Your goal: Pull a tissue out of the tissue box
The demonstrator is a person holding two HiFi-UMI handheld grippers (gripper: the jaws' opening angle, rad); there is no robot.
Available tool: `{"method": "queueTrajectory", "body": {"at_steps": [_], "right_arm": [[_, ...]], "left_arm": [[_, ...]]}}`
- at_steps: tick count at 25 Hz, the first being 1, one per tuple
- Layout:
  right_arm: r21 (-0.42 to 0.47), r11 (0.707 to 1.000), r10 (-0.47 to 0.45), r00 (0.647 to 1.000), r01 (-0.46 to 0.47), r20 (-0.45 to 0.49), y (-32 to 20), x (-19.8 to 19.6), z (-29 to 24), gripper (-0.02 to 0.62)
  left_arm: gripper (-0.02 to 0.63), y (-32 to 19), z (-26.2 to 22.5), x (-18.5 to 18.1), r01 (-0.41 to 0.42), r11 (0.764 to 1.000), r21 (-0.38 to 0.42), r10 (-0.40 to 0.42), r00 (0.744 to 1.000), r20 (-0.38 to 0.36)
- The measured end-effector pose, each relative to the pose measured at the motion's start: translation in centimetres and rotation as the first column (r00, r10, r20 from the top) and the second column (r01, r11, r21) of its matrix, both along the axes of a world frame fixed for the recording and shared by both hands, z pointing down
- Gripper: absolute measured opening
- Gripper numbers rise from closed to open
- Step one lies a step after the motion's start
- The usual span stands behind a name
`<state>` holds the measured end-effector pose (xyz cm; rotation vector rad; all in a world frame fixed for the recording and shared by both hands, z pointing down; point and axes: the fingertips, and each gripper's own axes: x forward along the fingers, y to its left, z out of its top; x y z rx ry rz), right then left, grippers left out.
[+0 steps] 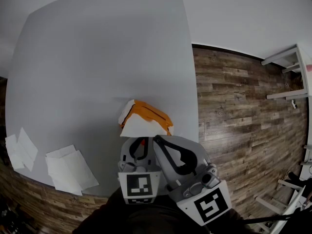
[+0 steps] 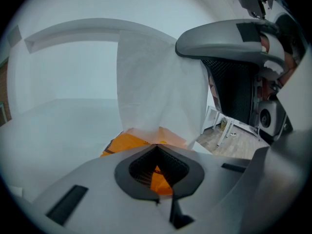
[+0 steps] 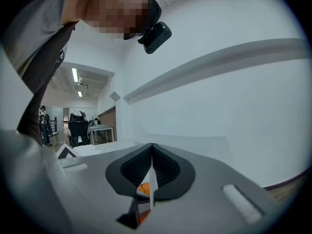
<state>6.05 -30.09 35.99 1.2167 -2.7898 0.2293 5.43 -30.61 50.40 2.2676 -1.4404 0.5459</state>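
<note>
The orange tissue box point(image 1: 155, 112) sits near the front edge of the grey table point(image 1: 97, 57). A white tissue point(image 1: 139, 126) rises out of it and covers its near side. My left gripper point(image 1: 138, 141) is shut at the box's near edge, and orange box point(image 2: 122, 143) shows between its pads. In the left gripper view point(image 2: 157, 172) the tissue point(image 2: 156, 87) stands tall above the box, its top corner held by my right gripper point(image 2: 197, 57). The right gripper point(image 1: 157, 139) is shut on the tissue; a thin white edge point(image 3: 152, 179) runs between its pads point(image 3: 152, 172).
Several loose white tissues point(image 1: 68, 172) lie on the table's front left, with more point(image 1: 19, 150) by the left edge. Wood floor point(image 1: 234, 106) lies to the right of the table, with white shelving point(image 1: 292, 72) at the far right.
</note>
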Motion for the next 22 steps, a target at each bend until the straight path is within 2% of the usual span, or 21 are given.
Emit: {"method": "queueTrajectory", "body": {"at_steps": [5,19,22], "right_arm": [[0.010,1.000,-0.005,1.000,0.005,0.007,0.4,0.2,-0.7,0.002],[0.043,0.999,-0.023,1.000,0.022,0.016,2.0,-0.5,-2.3,0.002],[0.054,0.998,-0.026,1.000,0.026,0.016,2.5,-0.5,-2.9,0.002]], "left_arm": [[0.000,-0.1,-0.3,0.3,0.007,1.000,0.023,-0.007,1.000,-0.011],[0.000,0.4,-0.4,-0.2,0.009,0.999,0.043,-0.010,1.000,0.018],[0.000,0.5,-0.9,0.1,0.007,0.998,0.055,-0.007,1.000,-0.001]]}}
